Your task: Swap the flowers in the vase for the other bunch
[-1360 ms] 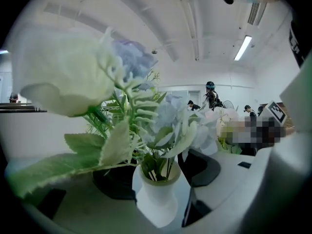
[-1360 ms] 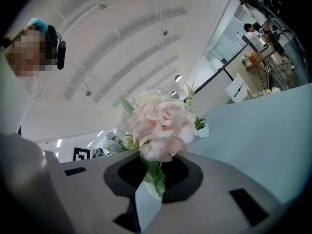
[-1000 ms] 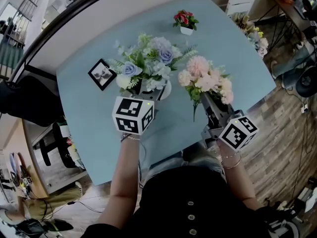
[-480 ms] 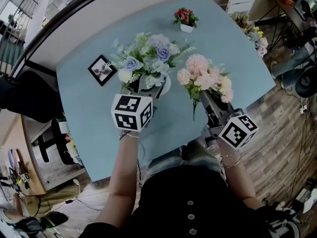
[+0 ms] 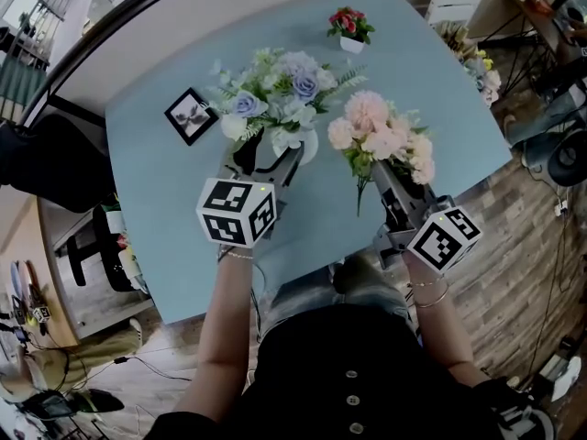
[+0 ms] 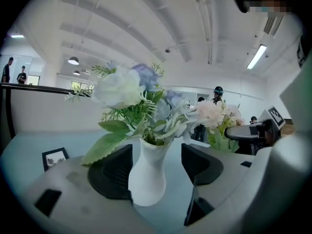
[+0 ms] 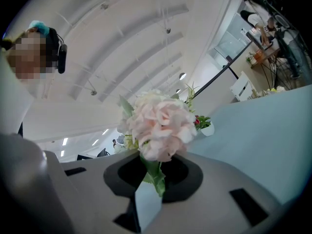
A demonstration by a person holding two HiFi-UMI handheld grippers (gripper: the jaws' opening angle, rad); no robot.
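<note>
A white vase (image 5: 309, 145) holding blue and white flowers (image 5: 275, 99) stands on the light blue table (image 5: 156, 218). My left gripper (image 5: 268, 160) is just in front of it. Its jaws have just been opening and now stand wide. In the left gripper view the vase (image 6: 146, 179) stands in the gap between the dark pads (image 6: 113, 172), which do not press on it. My right gripper (image 5: 390, 186) is shut on the stems of the pink bunch (image 5: 381, 136) and holds it upright to the right of the vase. The pink blooms (image 7: 158, 123) rise right above its jaws.
A black picture frame (image 5: 191, 115) lies left of the vase. A small white pot of red flowers (image 5: 350, 27) stands at the table's far side. Beyond the right edge are a white chair (image 5: 454, 5) and more flowers (image 5: 477, 62). The table's front edge is close to the person.
The left gripper has drawn back a little from the vase, and its fingers show wider apart. The right gripper and the pink bunch have stayed where they were.
</note>
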